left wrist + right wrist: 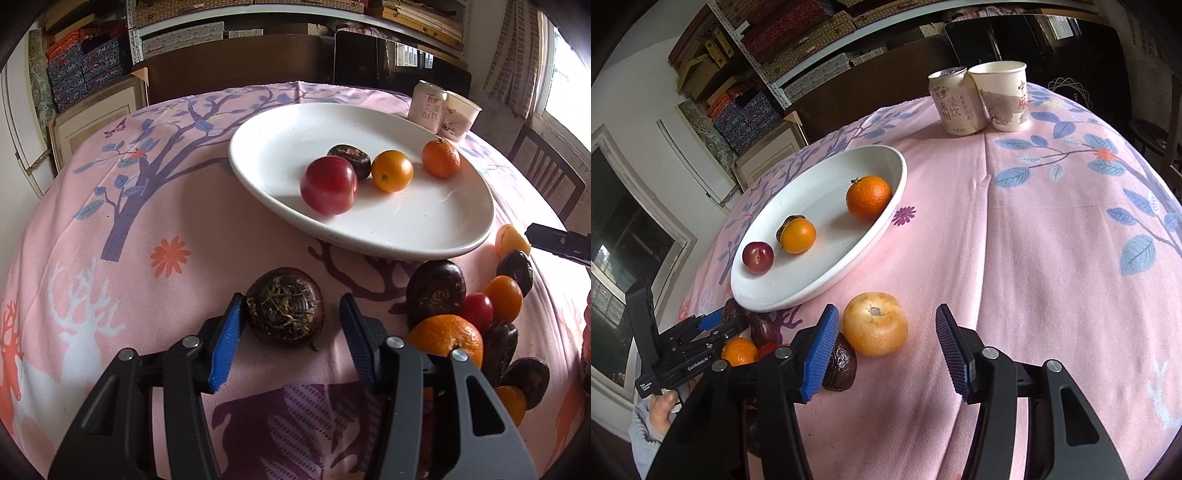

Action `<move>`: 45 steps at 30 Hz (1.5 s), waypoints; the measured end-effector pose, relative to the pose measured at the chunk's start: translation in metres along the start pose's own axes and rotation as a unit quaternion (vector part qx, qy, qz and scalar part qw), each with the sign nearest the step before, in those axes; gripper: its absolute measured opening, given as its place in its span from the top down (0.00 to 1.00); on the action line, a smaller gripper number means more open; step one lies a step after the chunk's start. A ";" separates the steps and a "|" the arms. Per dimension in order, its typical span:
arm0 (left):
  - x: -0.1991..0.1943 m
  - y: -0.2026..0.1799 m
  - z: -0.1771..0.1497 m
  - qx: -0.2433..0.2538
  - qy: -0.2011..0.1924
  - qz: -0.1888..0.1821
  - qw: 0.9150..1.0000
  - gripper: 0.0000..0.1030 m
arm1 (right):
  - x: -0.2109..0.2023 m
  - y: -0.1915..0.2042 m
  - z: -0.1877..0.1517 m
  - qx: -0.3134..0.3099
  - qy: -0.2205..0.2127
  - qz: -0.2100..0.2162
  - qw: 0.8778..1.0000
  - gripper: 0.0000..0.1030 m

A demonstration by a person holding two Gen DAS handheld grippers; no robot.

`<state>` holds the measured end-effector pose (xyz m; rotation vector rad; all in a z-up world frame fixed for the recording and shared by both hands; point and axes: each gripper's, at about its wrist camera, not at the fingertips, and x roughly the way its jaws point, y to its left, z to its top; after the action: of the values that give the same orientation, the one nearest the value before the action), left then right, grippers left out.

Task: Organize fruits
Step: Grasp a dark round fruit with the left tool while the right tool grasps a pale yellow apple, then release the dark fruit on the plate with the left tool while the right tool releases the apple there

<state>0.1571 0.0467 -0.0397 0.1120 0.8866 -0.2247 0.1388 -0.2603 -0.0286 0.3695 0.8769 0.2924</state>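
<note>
In the left wrist view the left tongs [291,332] stand released around a dark water chestnut [284,306] at lower centre; the left pad looks to touch it, while a gap shows at the right pad. The right tongs [886,339] likewise straddle a pale orange fruit [875,324] at lower centre of the right wrist view, unclenched, with clear cloth between fruit and right pad. The white plate [424,236] sits just beyond, its near rim close to both fruits, carrying a red plum [328,184], a chestnut and two oranges. More fruit crowds the lower right of the left view. The pink counter [1052,258] lies bare to the right, up to a can [955,101] and paper cup [1003,96] near the far edge.
</note>
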 end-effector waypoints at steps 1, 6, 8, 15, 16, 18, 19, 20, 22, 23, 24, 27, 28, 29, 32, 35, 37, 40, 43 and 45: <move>0.000 -0.001 0.000 0.001 0.000 -0.001 1.000 0.53 | 0.003 0.001 -0.001 -0.001 0.005 0.002 1.000 0.46; -0.001 -0.005 0.000 0.006 -0.002 -0.005 1.000 0.60 | 0.015 -0.005 -0.002 0.029 0.024 0.023 0.999 0.53; -0.001 -0.006 0.000 0.007 -0.002 -0.005 1.000 0.60 | 0.018 -0.005 -0.003 0.037 0.028 0.049 0.998 0.60; -0.014 -0.015 -0.003 0.019 -0.014 0.001 1.000 0.60 | 0.005 -0.002 -0.002 0.031 0.006 0.047 0.998 0.61; -0.019 -0.016 -0.005 0.021 -0.019 0.003 1.000 0.60 | -0.001 -0.003 -0.001 0.032 -0.005 0.046 0.998 0.61; -0.030 -0.016 -0.009 0.018 -0.031 0.004 0.999 0.60 | -0.011 -0.007 0.002 0.037 -0.025 0.046 0.998 0.61; -0.037 -0.016 -0.010 0.016 -0.038 0.002 0.999 0.60 | -0.015 -0.008 0.003 0.040 -0.033 0.045 0.998 0.61; -0.043 -0.016 -0.010 0.014 -0.046 -0.001 0.999 0.60 | -0.017 -0.009 0.004 0.041 -0.039 0.045 0.997 0.61; -0.053 -0.015 -0.006 0.008 -0.061 -0.008 0.998 0.60 | -0.021 -0.009 0.006 0.043 -0.045 0.048 0.997 0.61; -0.055 -0.015 0.000 0.005 -0.065 -0.013 0.998 0.60 | -0.021 -0.007 0.007 0.042 -0.048 0.050 0.997 0.61; -0.055 -0.015 0.007 0.002 -0.065 -0.019 0.998 0.60 | -0.022 -0.004 0.009 0.039 -0.052 0.051 0.997 0.61; -0.049 -0.022 0.031 -0.002 -0.066 -0.027 0.997 0.60 | -0.019 0.010 0.017 0.015 -0.055 0.049 0.997 0.61; -0.045 -0.026 0.038 0.000 -0.064 -0.034 0.997 0.60 | -0.018 0.016 0.019 0.008 -0.055 0.048 0.997 0.61; -0.041 -0.032 0.046 0.003 -0.061 -0.041 0.997 0.60 | -0.014 0.022 0.023 0.002 -0.053 0.048 0.997 0.61; -0.024 -0.053 0.060 0.024 -0.050 -0.048 0.997 0.60 | -0.002 0.038 0.034 -0.014 -0.045 0.050 0.998 0.61; -0.010 -0.066 0.066 0.039 -0.047 -0.039 0.997 0.50 | 0.013 0.046 0.045 -0.018 -0.045 0.046 0.998 0.59; -0.006 -0.066 0.066 0.039 -0.047 -0.034 0.998 0.31 | 0.018 0.041 0.047 -0.009 -0.050 0.049 0.998 0.47; -0.007 -0.060 0.062 0.030 -0.046 -0.048 0.997 0.28 | 0.015 0.031 0.047 0.009 -0.055 0.050 0.997 0.47; -0.012 -0.050 0.054 0.022 -0.048 -0.042 0.998 0.25 | 0.011 0.024 0.044 0.020 -0.056 0.049 0.997 0.47; -0.015 -0.044 0.048 0.018 -0.051 -0.027 0.998 0.19 | 0.011 0.023 0.038 0.015 -0.051 0.046 0.998 0.47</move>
<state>0.1741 -0.0034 0.0019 0.1105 0.7845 -0.2940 0.1732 -0.2425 -0.0036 0.4504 0.7664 0.3434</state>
